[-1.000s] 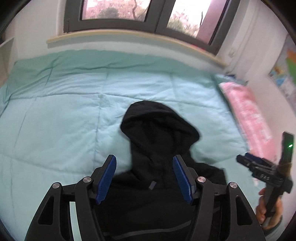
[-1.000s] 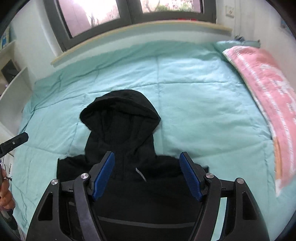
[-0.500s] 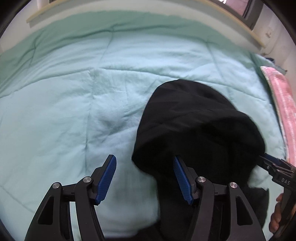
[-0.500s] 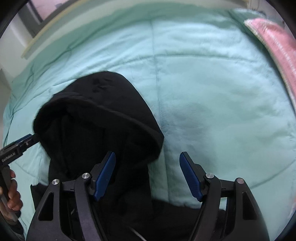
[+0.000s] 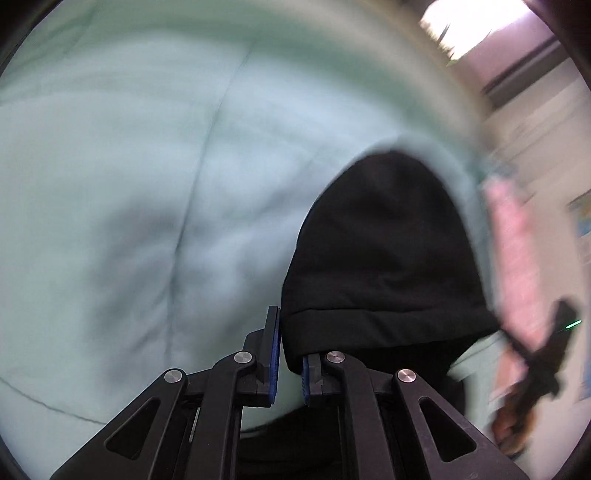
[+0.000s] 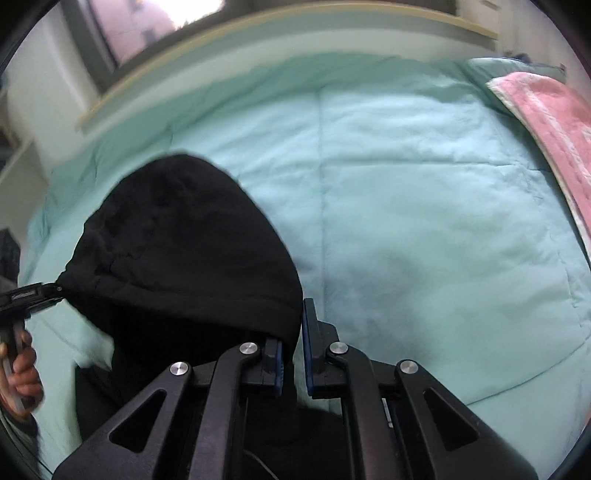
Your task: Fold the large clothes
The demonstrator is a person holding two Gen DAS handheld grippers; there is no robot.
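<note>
A black hoodie lies on the teal quilt, its hood [image 5: 384, 251] [image 6: 184, 243] raised off the bed. My left gripper [image 5: 289, 354] is shut on the hood's left rim corner. My right gripper [image 6: 293, 350] is shut on the hood's right rim corner. Each gripper shows in the other's view: the right one at the far right of the left wrist view [image 5: 543, 354], the left one at the left edge of the right wrist view [image 6: 29, 295], pinching the hood's edge. The hoodie's body [image 6: 177, 376] lies dark below the grippers.
The teal quilt [image 6: 406, 192] covers the whole bed. A pink pillow [image 6: 554, 122] lies at the bed's right end. A window and its sill [image 6: 258, 33] run along the far side. A white shelf [image 6: 18, 173] stands at the left.
Both grippers have gone from open over the hoodie to shut on the hood's two rim corners. The hood has lifted off the quilt. The left view is blurred by motion.
</note>
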